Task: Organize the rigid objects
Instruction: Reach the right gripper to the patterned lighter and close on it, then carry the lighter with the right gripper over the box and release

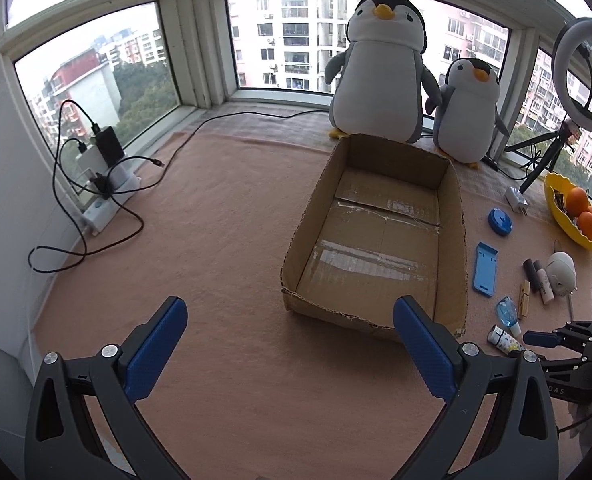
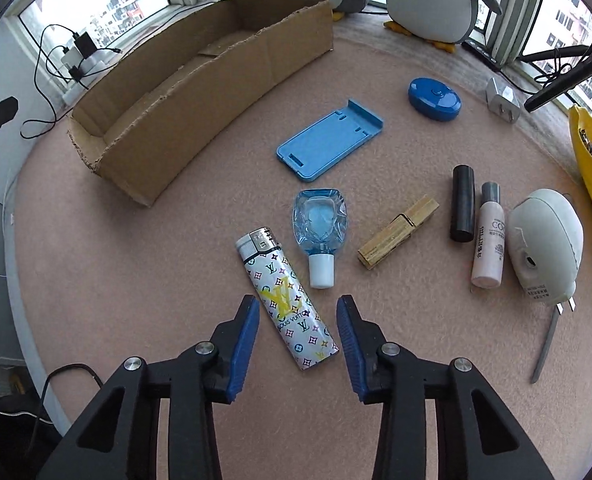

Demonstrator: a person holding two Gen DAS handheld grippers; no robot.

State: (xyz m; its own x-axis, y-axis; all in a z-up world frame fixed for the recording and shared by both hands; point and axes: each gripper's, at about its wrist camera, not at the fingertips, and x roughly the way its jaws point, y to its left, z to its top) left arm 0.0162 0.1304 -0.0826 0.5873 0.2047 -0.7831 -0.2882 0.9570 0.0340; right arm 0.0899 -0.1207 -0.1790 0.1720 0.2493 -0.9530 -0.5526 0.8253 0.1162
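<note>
a home — a bay-window ledge high in an apartment block, spread with a pink blanket point(image 1: 223, 248). the windows point(image 1: 291, 36) behind it look onto residential towers. two plush penguins point(image 1: 380, 68) stand at the glass, just behind an open cardboard box point(image 1: 456, 240). left of the box chargers and cables point(image 1: 95, 168) lie by the wall; right of it a yellow fruit bowl point(image 1: 564, 220) and a ring light point(image 1: 584, 76) — household clutter.

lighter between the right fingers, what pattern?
White lighter with multicolour monogram print and a yellow logo; clearest in the right wrist view.
</note>
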